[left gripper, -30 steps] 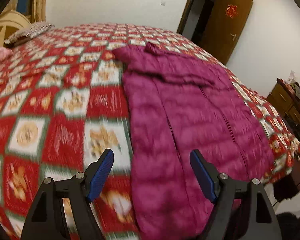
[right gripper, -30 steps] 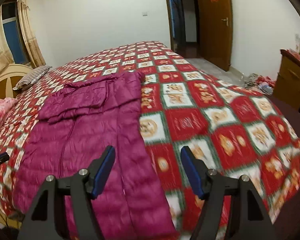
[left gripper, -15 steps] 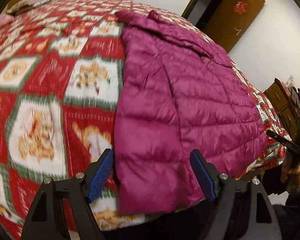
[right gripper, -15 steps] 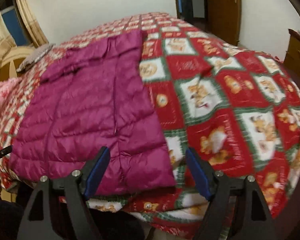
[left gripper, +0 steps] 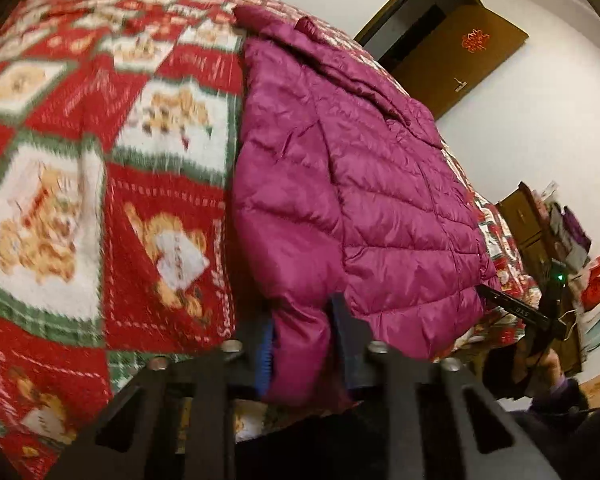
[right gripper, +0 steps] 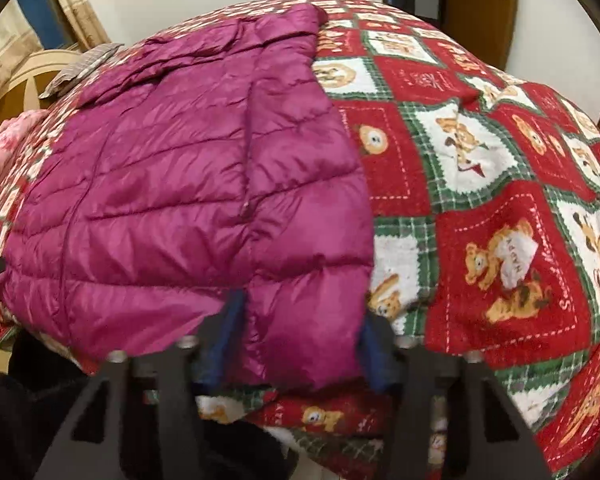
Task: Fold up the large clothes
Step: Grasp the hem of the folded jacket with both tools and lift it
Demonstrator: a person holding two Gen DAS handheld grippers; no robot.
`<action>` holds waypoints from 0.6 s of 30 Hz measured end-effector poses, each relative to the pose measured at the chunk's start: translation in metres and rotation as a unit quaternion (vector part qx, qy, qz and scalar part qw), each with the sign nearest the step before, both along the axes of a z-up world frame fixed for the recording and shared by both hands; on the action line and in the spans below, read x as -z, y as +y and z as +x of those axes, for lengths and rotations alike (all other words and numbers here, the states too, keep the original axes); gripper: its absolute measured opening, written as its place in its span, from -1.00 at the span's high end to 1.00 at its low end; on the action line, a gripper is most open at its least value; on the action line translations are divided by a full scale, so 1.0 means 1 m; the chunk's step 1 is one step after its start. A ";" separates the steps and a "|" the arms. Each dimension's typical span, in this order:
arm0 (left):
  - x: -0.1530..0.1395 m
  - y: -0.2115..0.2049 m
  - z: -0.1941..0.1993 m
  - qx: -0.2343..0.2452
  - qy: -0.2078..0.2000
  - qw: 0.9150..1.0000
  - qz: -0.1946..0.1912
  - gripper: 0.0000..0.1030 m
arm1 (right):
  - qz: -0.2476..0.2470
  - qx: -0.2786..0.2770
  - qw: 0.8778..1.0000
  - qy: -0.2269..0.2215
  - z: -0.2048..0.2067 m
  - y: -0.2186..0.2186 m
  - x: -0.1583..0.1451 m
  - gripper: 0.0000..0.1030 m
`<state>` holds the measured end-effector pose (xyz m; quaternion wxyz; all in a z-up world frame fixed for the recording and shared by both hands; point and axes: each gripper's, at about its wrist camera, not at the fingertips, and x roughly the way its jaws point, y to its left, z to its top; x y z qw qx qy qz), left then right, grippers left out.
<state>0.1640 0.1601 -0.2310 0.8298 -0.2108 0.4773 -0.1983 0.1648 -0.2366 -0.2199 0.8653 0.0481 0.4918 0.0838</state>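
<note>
On the bed (right gripper: 480, 200), the magenta quilted jacket (right gripper: 188, 184) lies flat with its hem at the near edge, where the left gripper (left gripper: 300, 344) and right gripper (right gripper: 300, 344) are both closing on that hem.

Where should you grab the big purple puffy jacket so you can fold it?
Best by its bottom hem, one corner each, coming from the foot of the bed. The jacket lies flat with that hem at the near edge. The left gripper and right gripper are closing on those corners.
</note>
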 end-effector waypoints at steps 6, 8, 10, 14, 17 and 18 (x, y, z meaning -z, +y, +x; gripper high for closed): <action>-0.014 0.003 -0.007 0.003 -0.032 0.999 -0.008 0.84 | 0.031 0.004 0.999 -0.020 -0.006 0.010 -0.016 0.71; -0.022 0.005 -0.010 0.004 -0.050 0.999 -0.018 0.87 | 0.045 0.002 0.998 -0.037 -0.014 0.012 -0.027 0.73; -0.031 0.007 -0.013 0.006 -0.066 0.997 -0.027 0.90 | 0.061 -0.001 0.997 -0.055 -0.022 0.013 -0.042 0.73; -0.048 0.009 -0.022 0.018 -0.097 0.995 -0.030 0.92 | 0.077 -0.011 0.994 -0.076 -0.034 0.018 -0.061 0.74; -0.062 0.016 -0.036 0.022 -0.121 0.991 -0.046 0.93 | 0.091 -0.021 0.992 -0.085 -0.044 0.022 -0.073 0.74; -0.065 0.016 -0.038 0.024 -0.126 0.990 -0.052 0.93 | 0.094 -0.022 0.991 -0.087 -0.046 0.023 -0.075 0.74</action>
